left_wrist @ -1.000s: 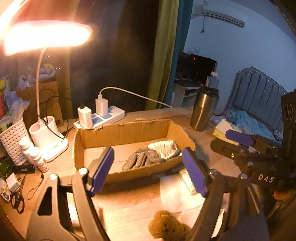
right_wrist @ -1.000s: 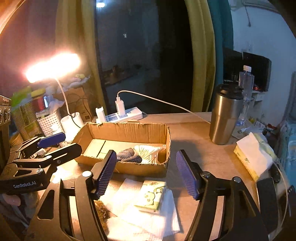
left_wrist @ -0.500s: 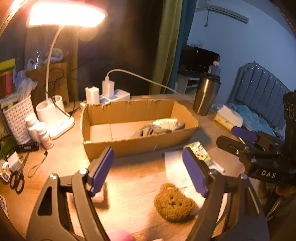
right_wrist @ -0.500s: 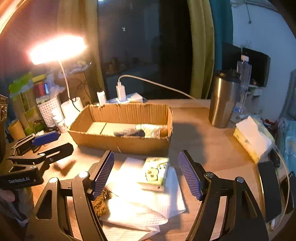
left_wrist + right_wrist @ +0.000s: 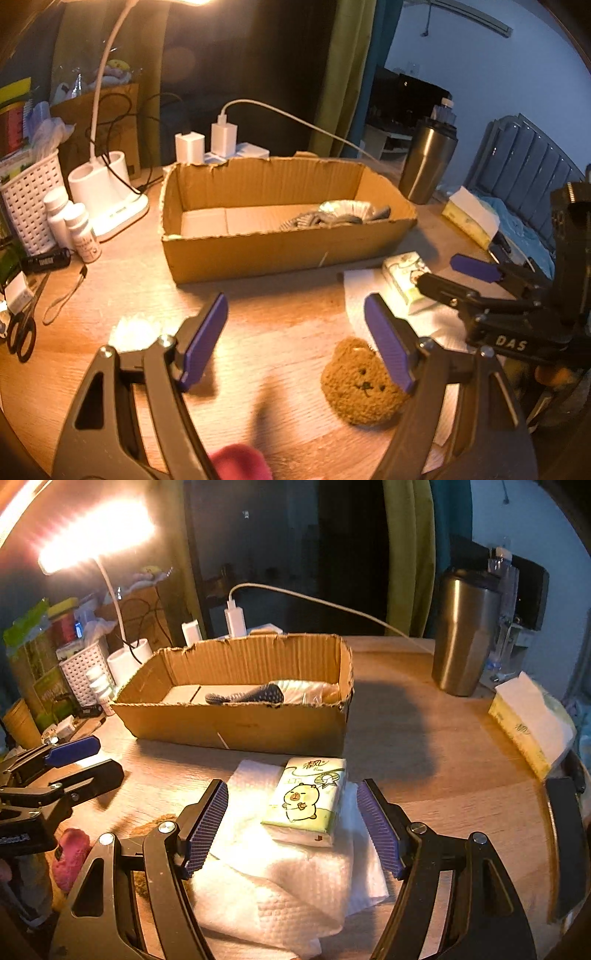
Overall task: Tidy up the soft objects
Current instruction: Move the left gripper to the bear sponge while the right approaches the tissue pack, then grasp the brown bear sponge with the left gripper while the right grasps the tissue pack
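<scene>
My left gripper (image 5: 295, 343) is open low over the wooden table, nothing between its purple pads. A brown bear plush (image 5: 364, 384) lies flat just beside and under its right finger. A pink soft thing (image 5: 236, 461) peeks in at the bottom edge. My right gripper (image 5: 293, 827) is open too. A green-and-white tissue pack (image 5: 306, 801) lies between its fingers on a white paper towel (image 5: 280, 878), and the pads do not touch it. Behind stands a cardboard box (image 5: 240, 723) holding a grey knit glove (image 5: 247, 696) and a pale packet.
A steel tumbler (image 5: 465, 635) and a yellow tissue box (image 5: 528, 723) stand to the right. At the left are a lamp base (image 5: 107, 192), a white basket (image 5: 26, 206), small bottles and scissors (image 5: 22, 332). A power strip with chargers sits behind the box.
Both grippers have sunk toward the table and tilted downward. The tissue pack now lies between the right fingers, and the bear sits by the left gripper's right finger.
</scene>
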Demonstrator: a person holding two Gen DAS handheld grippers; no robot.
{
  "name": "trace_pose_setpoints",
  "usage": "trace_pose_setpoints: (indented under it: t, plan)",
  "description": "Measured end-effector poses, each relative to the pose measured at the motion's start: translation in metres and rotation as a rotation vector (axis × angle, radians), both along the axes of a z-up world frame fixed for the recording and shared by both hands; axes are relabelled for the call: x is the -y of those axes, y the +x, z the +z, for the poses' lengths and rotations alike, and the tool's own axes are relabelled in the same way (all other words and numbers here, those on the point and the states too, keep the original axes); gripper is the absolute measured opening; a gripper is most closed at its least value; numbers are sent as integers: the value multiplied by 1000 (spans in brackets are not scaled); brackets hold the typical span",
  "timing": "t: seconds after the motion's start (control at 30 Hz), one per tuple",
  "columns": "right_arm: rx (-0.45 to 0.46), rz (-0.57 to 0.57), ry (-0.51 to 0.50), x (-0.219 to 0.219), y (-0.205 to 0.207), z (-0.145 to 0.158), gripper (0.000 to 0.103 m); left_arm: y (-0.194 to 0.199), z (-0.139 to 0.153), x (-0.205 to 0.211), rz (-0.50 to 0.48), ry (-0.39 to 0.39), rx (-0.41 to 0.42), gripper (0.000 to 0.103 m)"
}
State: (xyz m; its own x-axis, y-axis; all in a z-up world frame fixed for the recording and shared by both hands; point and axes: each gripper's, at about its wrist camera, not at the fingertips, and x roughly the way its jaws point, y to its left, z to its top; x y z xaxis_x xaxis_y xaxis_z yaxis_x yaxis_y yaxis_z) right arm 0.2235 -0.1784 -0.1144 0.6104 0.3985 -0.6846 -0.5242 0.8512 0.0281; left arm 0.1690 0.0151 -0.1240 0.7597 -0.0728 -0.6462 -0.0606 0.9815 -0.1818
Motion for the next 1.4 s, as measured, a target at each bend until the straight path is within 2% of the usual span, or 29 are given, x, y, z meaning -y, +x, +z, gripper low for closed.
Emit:
trace_pose_setpoints:
  t: [0.2, 0.33, 0.53, 0.6, 0.67, 0.87, 0.93, 1.0, 1.1, 1.17, 1.4]
  plan:
    - [-23, 6, -40, -8, 7, -12, 72, 5, -5, 2, 0, 5, -24, 78]
    - [-34, -3, -62, -9, 11, -18, 55, 6, -7, 3, -2, 8, -35, 78]
    - [-33, 0, -54, -3, 10, -20, 49, 4, -9, 13, -18, 19, -51, 78]
    - [-24, -8, -46, 0, 8, -17, 35, 4, -10, 17, -30, 24, -56, 78]
    - [-20, -12, -32, 5, 7, -13, 33, 3, -12, 24, -46, 29, -66, 78]
    - [-18, -1, -18, 13, 1, -10, 33, 4, -20, 44, -83, 47, -109, 78]
    - [-20, 2, -12, 13, 1, -9, 39, 6, -25, 50, -92, 58, -133, 78]
    - [-26, 6, -1, 14, 1, -10, 56, 8, -30, 55, -97, 67, -155, 78]
    - [-33, 14, 7, 11, 3, -10, 64, 13, -41, 59, -104, 80, -203, 77]
    - [-34, 17, 6, 9, 5, -11, 66, 15, -46, 59, -107, 73, -226, 78]
    - [-52, 14, -25, -4, 16, -21, 66, 12, -49, 52, -103, 53, -224, 76]
